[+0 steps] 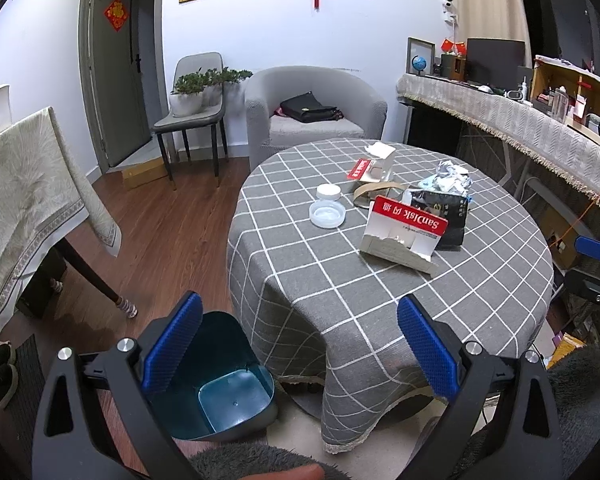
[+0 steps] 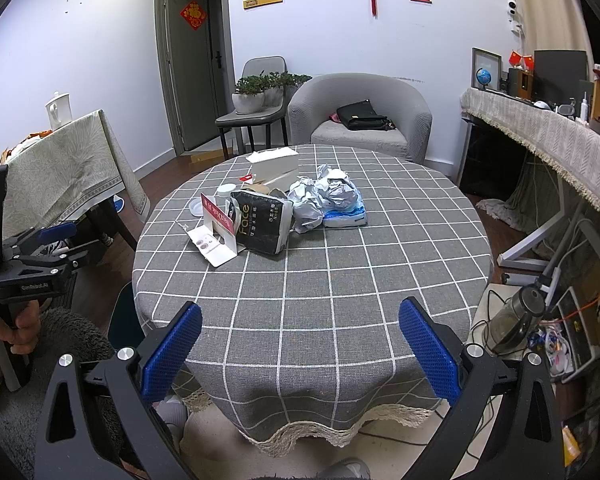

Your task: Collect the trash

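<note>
Trash lies in a cluster on the round table with a grey checked cloth (image 1: pixel 380 304) (image 2: pixel 340 280): a torn red-and-white SanDisk card package (image 1: pixel 404 232) (image 2: pixel 216 228), a black tissue pack (image 1: pixel 444 212) (image 2: pixel 262 222), crumpled silver wrappers (image 1: pixel 448 176) (image 2: pixel 324 196), a white plastic lid (image 1: pixel 327 215) and a small white jar (image 1: pixel 329 192). A teal bin (image 1: pixel 224 384) stands on the floor left of the table. My left gripper (image 1: pixel 300 344) is open above the bin and table edge. My right gripper (image 2: pixel 300 344) is open over the table's near edge, holding nothing.
A white box (image 2: pixel 274 166) and a red card (image 1: pixel 358 168) lie at the table's far side. A grey armchair with a black bag (image 2: pixel 360 116), a chair with plants (image 2: pixel 256 108), a cloth-covered side table (image 1: pixel 32 200) and a long desk (image 2: pixel 548 140) ring the table. Cables and a kettle (image 2: pixel 516 320) sit on the floor to the right.
</note>
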`<state>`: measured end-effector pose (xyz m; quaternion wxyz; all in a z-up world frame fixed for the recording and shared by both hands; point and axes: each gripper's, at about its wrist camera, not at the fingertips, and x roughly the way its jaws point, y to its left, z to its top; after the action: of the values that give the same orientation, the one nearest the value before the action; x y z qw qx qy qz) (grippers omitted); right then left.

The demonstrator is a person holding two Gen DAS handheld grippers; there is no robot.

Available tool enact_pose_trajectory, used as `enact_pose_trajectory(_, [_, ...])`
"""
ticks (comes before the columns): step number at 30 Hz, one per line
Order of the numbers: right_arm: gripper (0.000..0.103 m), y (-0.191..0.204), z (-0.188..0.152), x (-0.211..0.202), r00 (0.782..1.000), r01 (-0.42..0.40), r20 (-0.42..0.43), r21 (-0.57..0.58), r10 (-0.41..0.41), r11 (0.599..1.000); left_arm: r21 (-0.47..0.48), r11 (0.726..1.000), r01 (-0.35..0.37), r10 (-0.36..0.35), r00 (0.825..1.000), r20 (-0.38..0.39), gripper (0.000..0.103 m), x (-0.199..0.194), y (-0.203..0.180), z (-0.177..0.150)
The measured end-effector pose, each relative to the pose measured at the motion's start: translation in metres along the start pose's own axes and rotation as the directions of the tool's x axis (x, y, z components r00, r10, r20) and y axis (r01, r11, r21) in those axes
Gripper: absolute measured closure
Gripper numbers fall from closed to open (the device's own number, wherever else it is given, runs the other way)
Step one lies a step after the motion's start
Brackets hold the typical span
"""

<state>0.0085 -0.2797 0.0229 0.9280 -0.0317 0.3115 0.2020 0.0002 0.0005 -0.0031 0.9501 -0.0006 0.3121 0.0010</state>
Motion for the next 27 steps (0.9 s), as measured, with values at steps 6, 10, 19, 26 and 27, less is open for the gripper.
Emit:
enact_pose_trajectory(6, [0.003,0.0,-0.001,0.001,1.0,0.0,0.001,0.002,0.0,1.0,0.001,0.998,0.066,-0.066,0.998,-0.005,0.004,-0.003,0.001,0.008])
enact_pose_trajectory(10, [0.003,0.0,-0.001,0.004,1.0,0.0,0.0,0.007,0.0,1.0,0.025,0.995,0.101,-0.102,0.995,0.012,0.004,-0.004,-0.003,0.016])
enact_pose_trajectory(19, [0.003,-0.004,0.009,0.007,0.999,-0.041,-0.014,0.035,0.041,0.999,0.132,0.969,0.207,-0.208,0.978,-0.006,0.012,0.014,-0.033,0.042])
enact_pose_trajectory(26, [0.003,-0.013,0.015,0.017,0.997,-0.061,-0.04,0.075,0.064,0.995,0.191,0.945,0.267,-0.26,0.964,-0.061,0.012,0.048,-0.056,0.051])
enact_pose_trajectory(27, [0.003,-0.014,0.016,0.018,0.997,-0.063,-0.043,0.078,0.066,0.995,0.2,0.941,0.274,-0.265,0.962,-0.072,0.012,0.053,-0.059,0.051])
